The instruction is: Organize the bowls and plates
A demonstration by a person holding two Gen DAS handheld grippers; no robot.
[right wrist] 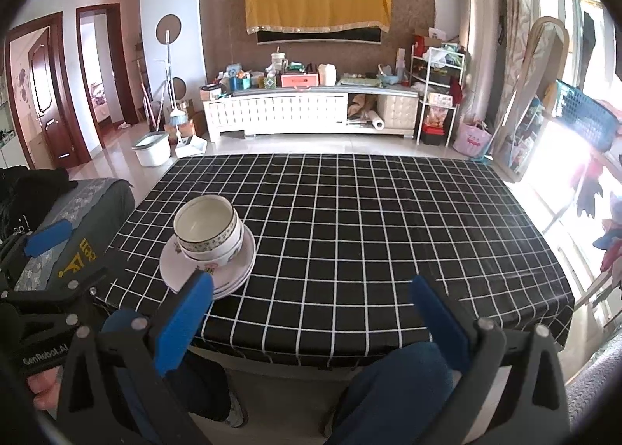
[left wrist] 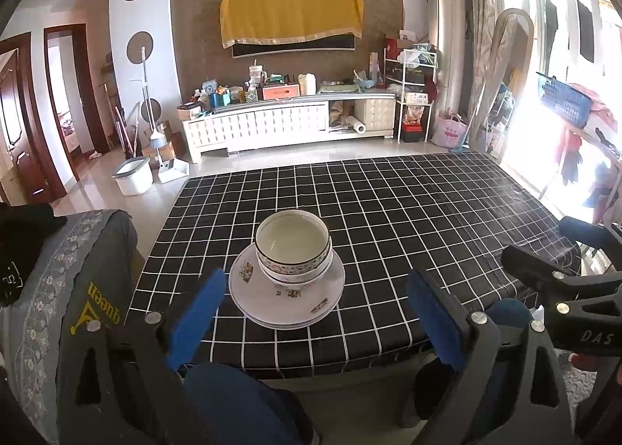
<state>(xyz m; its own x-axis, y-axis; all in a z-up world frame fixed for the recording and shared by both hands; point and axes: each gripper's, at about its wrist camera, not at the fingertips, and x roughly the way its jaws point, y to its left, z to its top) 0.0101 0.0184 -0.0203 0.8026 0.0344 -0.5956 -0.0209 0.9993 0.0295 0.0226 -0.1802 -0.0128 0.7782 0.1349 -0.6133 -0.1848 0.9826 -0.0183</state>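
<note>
A table (left wrist: pixel 388 211) under a black white-gridded cloth carries stacked plates (left wrist: pixel 287 303) topped with nested bowls (left wrist: pixel 293 250).

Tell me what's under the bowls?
The stacked bowls sit on a stack of plates, which rests on the checked tablecloth. Their rims show; the plate centres are covered by the bowls.

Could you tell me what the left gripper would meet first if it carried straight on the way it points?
Probably the stacked white floral bowls on the white plates: they sit centred between the open left gripper fingers, on the black checked tablecloth. Depth is uncertain.
</note>
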